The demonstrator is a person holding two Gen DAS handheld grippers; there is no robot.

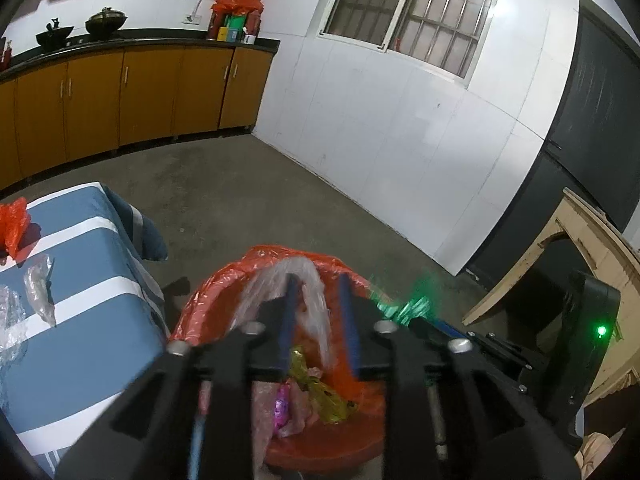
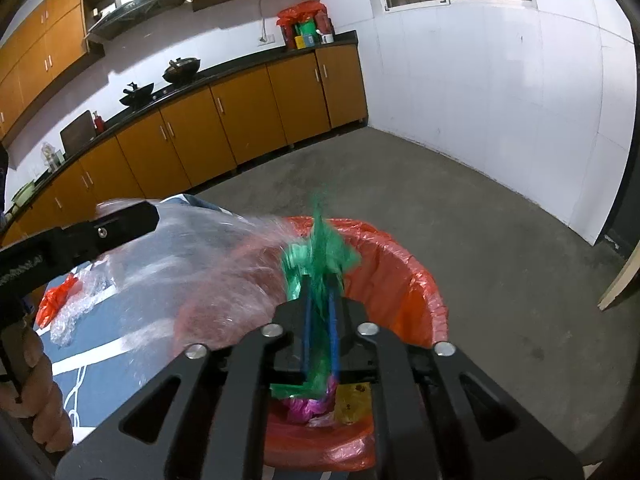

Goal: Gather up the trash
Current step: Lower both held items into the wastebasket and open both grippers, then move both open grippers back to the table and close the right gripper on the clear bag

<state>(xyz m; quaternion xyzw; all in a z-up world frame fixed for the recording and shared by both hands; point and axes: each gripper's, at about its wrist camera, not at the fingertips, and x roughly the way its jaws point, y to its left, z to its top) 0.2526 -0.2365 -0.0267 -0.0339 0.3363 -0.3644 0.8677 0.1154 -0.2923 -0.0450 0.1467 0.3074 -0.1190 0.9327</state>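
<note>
1. Left wrist view: a clear crinkled plastic wrapper [image 1: 304, 280] hangs between the blue fingers of the left hand-held gripper [image 1: 319, 284], right over the bin lined with an orange plastic bag [image 1: 208, 296]. The fingers stand a little apart, and the film looks loose between them rather than pinched.
2. Right wrist view: a green shiny foil wrapper [image 2: 320, 256] sits between the fingers of the right hand-held gripper [image 2: 320, 304], blurred, above the same orange-lined bin [image 2: 416, 288]. The gap is narrow; a firm grip cannot be told.
3. Down in the bin: a gold wrapper [image 1: 320, 392] and a pink wrapper [image 1: 282, 404] lie on the bottom.
4. Just left of the bin, the blue-and-white striped surface [image 1: 92, 320] carries more clear plastic scraps [image 1: 38, 288] and a crumpled orange bag [image 1: 14, 224].
5. Behind, orange-doored kitchen cabinets [image 1: 120, 96] line the wall.
</note>
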